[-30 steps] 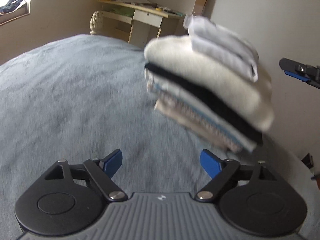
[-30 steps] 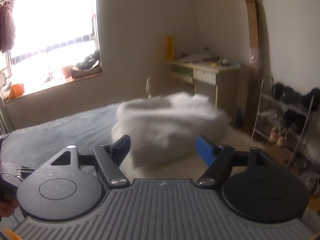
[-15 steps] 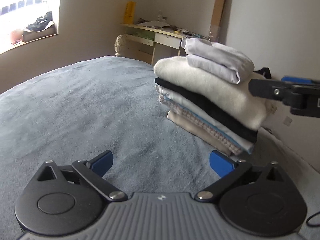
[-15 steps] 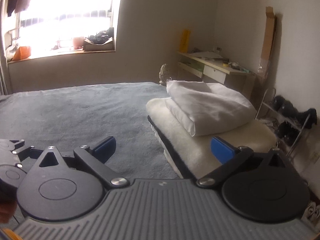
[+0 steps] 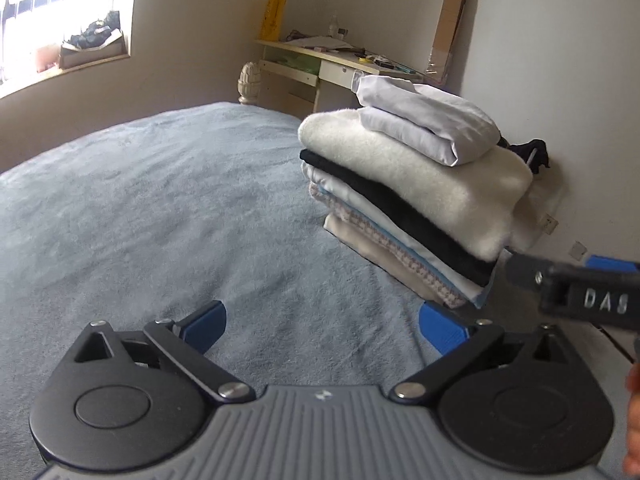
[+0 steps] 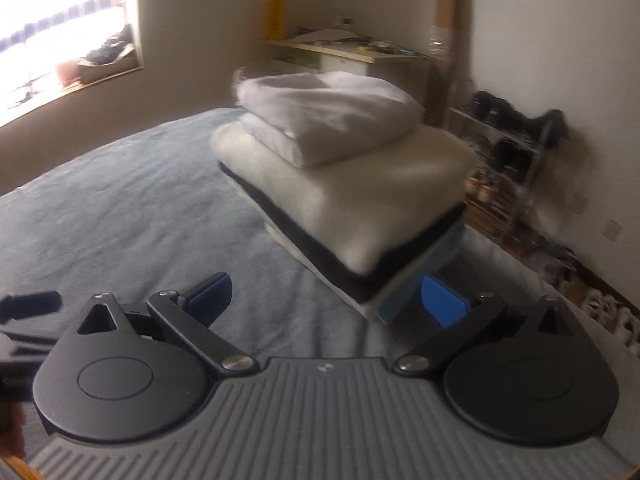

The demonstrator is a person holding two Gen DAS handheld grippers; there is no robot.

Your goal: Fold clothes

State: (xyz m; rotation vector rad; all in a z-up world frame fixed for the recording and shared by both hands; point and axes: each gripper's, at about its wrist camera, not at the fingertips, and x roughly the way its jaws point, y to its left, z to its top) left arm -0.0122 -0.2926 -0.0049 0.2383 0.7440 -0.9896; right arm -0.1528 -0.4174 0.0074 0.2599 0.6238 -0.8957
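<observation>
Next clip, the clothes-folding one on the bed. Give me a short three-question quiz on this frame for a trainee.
1. True or false: the left gripper holds a garment.
2. Which folded item tops the stack? A) black layer B) white folded garment C) cream fleece
3. What does the stack rest on?

Key:
1. False; both it and the right gripper are open and hold nothing.
2. B, the white folded garment.
3. The grey-blue bed cover.

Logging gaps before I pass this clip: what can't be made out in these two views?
- Stack of folded clothes: lowest layers blur together in the right wrist view.
- Right hand-held gripper: cut off by the edge in the left wrist view.
- Shoe rack: contents smeared by blur.
- Desk: clutter too small.
</observation>
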